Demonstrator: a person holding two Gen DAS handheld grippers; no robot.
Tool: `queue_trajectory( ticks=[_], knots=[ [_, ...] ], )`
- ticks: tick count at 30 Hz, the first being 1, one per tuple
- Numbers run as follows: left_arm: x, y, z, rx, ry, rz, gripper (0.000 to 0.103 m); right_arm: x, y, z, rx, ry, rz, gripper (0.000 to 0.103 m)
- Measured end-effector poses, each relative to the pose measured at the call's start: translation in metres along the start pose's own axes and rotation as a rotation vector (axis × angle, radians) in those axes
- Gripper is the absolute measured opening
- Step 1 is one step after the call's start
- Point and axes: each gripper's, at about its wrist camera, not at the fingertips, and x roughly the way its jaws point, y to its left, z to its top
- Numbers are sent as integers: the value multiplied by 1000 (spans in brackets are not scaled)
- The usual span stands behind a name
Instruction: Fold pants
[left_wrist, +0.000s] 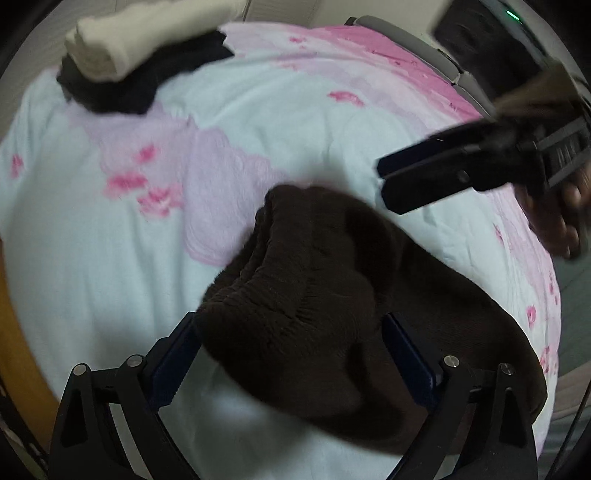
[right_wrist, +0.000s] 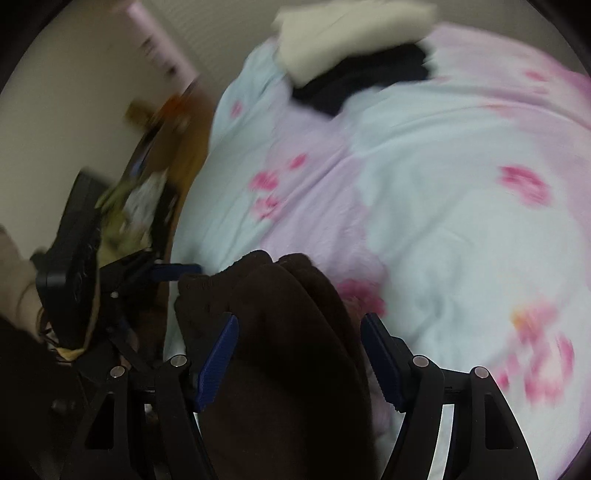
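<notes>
Pants: dark brown pants (left_wrist: 314, 295), thick ribbed fabric, bunched in a loose heap on the bedspread (left_wrist: 110, 258). In the left wrist view the heap runs from centre frame toward 5 o'clock. Not yet laid flat.

Left gripper: left gripper (left_wrist: 291, 354) points down over the heap, jaws spread wide, released. The ribbed edge of the pants lies between the pads (left_wrist: 410, 365); no pinch on it is visible.

Right gripper: right gripper (right_wrist: 299, 354) straddles the brown fabric (right_wrist: 280, 332), jaws part-way apart. The left pad lies against the cloth; a gap shows at the right pad. Whether it holds the cloth cannot be told. In the left wrist view the same tool appears at 2 o'clock, blurred, with a hand (left_wrist: 557, 218) behind it.

Other laundry: a cream folded item (left_wrist: 147, 40) rests on a black garment (left_wrist: 140, 81) at 11 o'clock, well apart from the pants.

Bed edge: orange-brown wood (left_wrist: 18, 332) at 8 o'clock, near the heap.

Risk, multi-layer pinch: the heap is crumpled, so closing here would likely catch several layers and lift a clump instead of one edge.

Risk, bedspread snag: a low pad may trap the cover along with the pants.

Risk, slippage: thick, heavy fabric could slide out of a shallow grip.

Risk, blur: both views are smeared, so edge location is uncertain.
</notes>
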Motion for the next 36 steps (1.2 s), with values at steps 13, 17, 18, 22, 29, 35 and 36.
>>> queue_trajectory(
  ticks=[13,17,18,22,29,35,36],
  knots=[
    [43,18,7,-47,22,-97,98,127,-27,41,-86,392,289,69],
    [42,17,6,-43,14,-83,86,132,-10,39,-134,405,313,30],
    [38,17,7,-31,10,-76,73,124,-6,38,-144,386,312,25],
    [6,-2,19,59,-45,-128,56,77,4,27,-154,297,261,23],
    [-67,-77,25,289,-165,-110,52,-33,35,-16,-254,137,201,22],
    [-117,-173,-13,489,-198,-57,52,-121,66,-83,-362,66,86,22],
    [-124,-194,-25,527,-206,-58,52,-128,69,-96,-368,67,65,22]
  ],
)
